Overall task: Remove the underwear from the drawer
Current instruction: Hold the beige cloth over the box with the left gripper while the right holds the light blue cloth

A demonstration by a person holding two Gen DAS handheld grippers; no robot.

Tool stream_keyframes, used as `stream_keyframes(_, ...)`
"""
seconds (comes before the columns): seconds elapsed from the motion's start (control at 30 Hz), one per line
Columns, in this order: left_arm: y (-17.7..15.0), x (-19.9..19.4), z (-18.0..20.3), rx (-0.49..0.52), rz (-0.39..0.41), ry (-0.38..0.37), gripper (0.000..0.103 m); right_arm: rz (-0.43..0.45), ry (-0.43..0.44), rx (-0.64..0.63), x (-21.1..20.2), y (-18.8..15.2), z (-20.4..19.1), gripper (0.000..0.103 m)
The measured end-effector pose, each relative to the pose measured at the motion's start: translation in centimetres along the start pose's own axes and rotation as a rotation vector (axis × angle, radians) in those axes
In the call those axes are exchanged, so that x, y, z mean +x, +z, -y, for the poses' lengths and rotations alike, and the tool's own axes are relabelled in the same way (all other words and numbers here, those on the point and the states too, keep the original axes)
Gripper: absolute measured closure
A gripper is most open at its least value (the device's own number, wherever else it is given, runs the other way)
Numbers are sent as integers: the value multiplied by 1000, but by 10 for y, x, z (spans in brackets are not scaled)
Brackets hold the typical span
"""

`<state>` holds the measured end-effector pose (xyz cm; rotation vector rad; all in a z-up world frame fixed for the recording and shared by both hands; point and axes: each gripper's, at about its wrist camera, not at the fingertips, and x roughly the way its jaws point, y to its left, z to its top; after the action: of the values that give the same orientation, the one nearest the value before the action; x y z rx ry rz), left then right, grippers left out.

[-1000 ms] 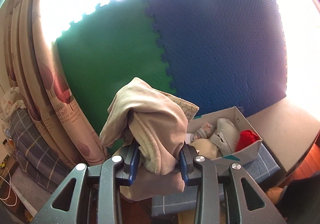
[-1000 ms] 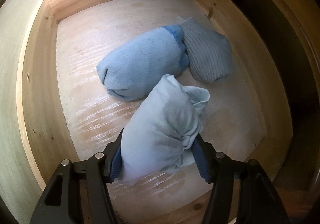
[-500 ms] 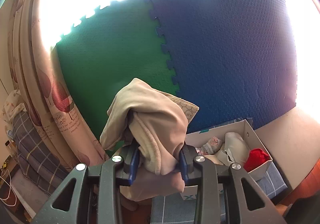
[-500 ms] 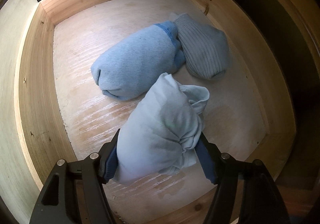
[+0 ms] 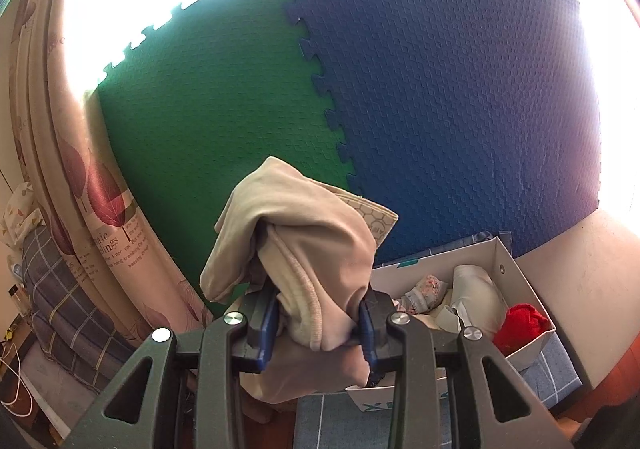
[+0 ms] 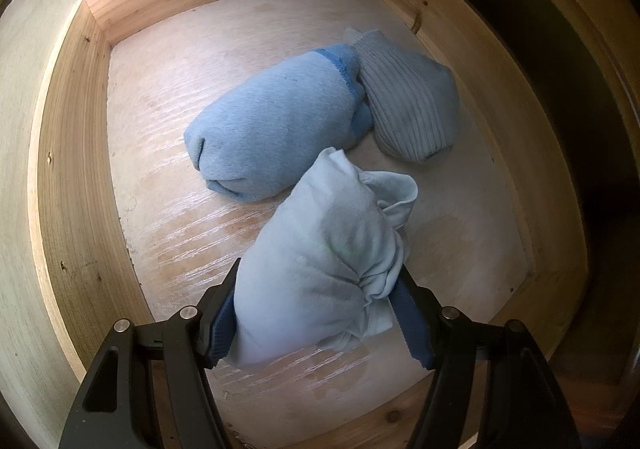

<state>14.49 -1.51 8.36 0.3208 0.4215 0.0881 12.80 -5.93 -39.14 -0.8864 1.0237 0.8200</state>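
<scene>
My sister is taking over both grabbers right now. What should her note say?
Left hand-held gripper: shut on a beige underwear bundle, in the air, already out, near the white box of clothes.
Right hand-held gripper: jaws around the pale blue bundle in the wooden drawer; a firm grip isn't clear.
Done: the beige bundle is out.
Left: lift out the pale blue bundle, then the blue roll and the grey ribbed roll, which touch each other.
</scene>
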Motion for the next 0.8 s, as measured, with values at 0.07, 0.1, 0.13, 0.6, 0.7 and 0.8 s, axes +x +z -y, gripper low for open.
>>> stream_keyframes(0.07, -2, 7, 3, 1, -11, -6, 70, 2, -1, -1, 0, 0, -1, 38)
stream_keyframes(0.1, -3, 10, 6, 4, -16, -9, 70, 3, 0, 0, 0, 0, -2, 38)
stream_keyframes(0.13, -4, 13, 7, 8, -20, -10, 70, -6, -13, 1, 0, 0, -2, 38)
stream_keyframes(0.6, -16, 73, 53, 55, -107, -61, 69, -12, 25, 102, 6, -9, 17, 20)
stream_keyframes(0.7, -16, 88, 63, 70, -124, -65, 69, -25, 45, 135, 9, -11, 24, 17)
stream_keyframes(0.8, -18, 100, 70, 71, -139, -74, 69, -37, 84, 145, 12, -13, 31, 18)
